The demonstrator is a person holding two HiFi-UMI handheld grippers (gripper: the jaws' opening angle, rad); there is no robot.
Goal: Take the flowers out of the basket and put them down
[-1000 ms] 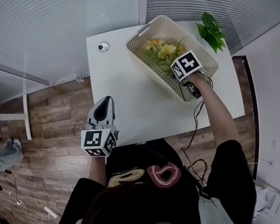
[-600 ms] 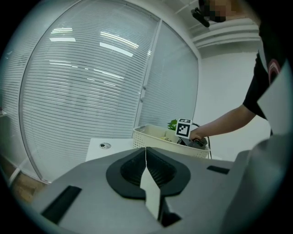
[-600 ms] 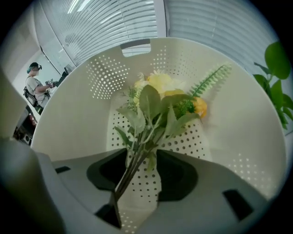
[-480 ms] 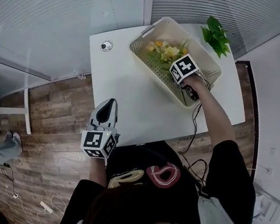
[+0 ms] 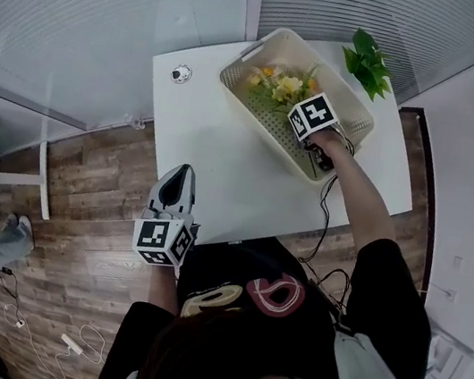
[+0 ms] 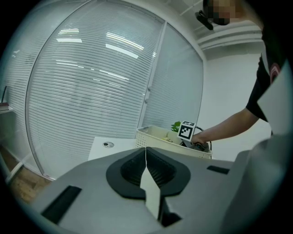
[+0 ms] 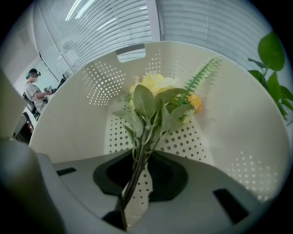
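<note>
A bunch of artificial flowers [image 5: 278, 87] with yellow heads and green leaves lies in a cream perforated basket [image 5: 268, 119] on the white table [image 5: 214, 166]. My right gripper [image 5: 308, 120] reaches steeply down into the basket. In the right gripper view its jaws [image 7: 142, 157] have just been closing and now pinch the bunch's dark stems, with the flowers [image 7: 153, 98] fanning out ahead over the basket [image 7: 82, 100] floor. My left gripper [image 5: 181, 174] hangs off the table's near edge, shut [image 6: 146, 151] with nothing in it and far from the basket [image 6: 158, 136].
A small green potted plant [image 5: 366, 57] stands at the table's far right corner, just behind the basket. A round silver fitting [image 5: 181, 74] sits at the table's far left. A black cable [image 5: 326, 209] trails off the right edge. Wooden floor lies to the left.
The right gripper stays in the basket over the flowers with barely any shift. The left gripper stays in place.
</note>
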